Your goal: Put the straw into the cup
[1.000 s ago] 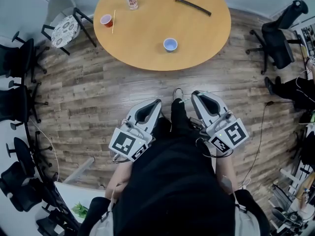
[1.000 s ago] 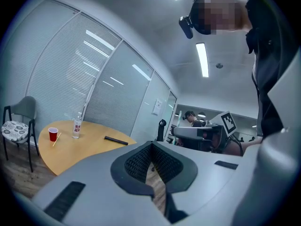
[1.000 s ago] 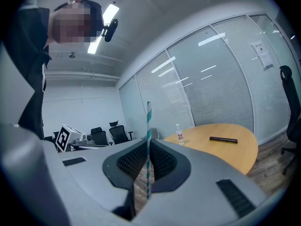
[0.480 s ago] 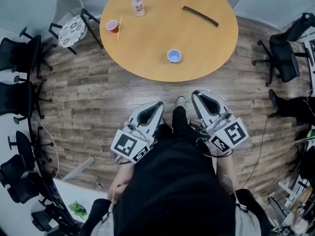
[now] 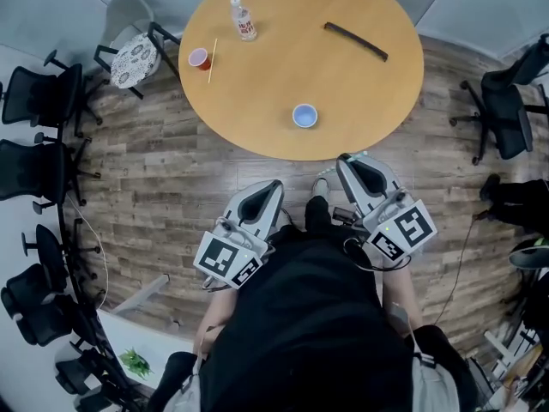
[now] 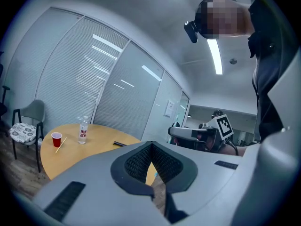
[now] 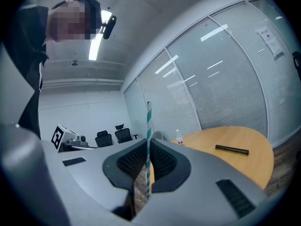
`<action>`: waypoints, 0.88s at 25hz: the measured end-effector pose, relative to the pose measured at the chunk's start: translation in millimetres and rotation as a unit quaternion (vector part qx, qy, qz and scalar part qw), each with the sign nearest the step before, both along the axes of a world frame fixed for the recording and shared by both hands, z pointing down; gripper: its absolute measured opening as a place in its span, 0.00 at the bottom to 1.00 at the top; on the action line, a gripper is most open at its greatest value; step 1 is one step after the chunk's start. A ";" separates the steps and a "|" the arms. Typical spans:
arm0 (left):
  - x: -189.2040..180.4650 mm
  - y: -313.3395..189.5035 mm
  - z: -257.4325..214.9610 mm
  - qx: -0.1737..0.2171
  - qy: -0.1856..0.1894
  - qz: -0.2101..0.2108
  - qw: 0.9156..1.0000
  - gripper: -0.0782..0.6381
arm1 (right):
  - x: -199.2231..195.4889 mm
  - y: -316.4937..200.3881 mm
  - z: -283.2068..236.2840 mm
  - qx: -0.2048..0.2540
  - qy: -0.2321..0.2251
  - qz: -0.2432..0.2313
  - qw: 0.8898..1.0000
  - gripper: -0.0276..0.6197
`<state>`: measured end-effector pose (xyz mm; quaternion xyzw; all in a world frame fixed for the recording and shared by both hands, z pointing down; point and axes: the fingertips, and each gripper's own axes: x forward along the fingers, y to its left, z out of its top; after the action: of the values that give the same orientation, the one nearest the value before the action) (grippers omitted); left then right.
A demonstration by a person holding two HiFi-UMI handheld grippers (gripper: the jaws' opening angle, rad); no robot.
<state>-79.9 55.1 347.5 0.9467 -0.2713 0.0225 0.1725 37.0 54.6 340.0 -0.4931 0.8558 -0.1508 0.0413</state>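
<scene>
At the far left of the table (image 5: 283, 71) stands a red cup (image 5: 199, 57) with a thin stick (image 5: 212, 59) just beside it, and a bottle (image 5: 244, 20) a little further right. The left gripper (image 5: 269, 187) hangs off the table by the person's leg, its jaws together on nothing. The blue cup (image 5: 304, 115) stands near the table's near edge, mouth up, ahead of both grippers and between them. The right gripper (image 5: 346, 160) is the nearer one; the cup lies ahead and a little to its left. Its jaws are clamped on the striped straw (image 7: 148, 126), which stands upright across them, long axis about vertical. I judge the blue cup the likelier target: the straw needs carrying forward-left over the mouth, then lowering. A black strip (image 5: 355, 40) lies far right.
</scene>
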 end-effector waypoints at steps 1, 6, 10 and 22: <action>2.9 -3.4 0.0 0.000 0.000 -0.004 1.000 0.12 | 3.3 -4.3 0.1 0.000 -0.001 -0.003 1.000 0.09; 21.5 -19.2 0.5 0.001 -0.002 -0.013 1.000 0.12 | 16.7 -24.2 0.4 0.003 -0.005 -0.019 1.000 0.09; 41.7 -29.4 -0.6 0.002 -0.002 -0.013 1.000 0.12 | 32.4 -36.6 -0.7 0.006 -0.010 -0.025 1.000 0.09; 97.6 -44.6 8.5 -0.009 -0.015 -0.019 1.000 0.12 | 71.3 -55.0 12.0 0.001 -0.022 -0.051 0.998 0.09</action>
<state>17.8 10.5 356.0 0.9394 -0.2914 0.0359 0.1771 108.3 -0.5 352.0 -0.4451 0.8789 -0.1628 0.0530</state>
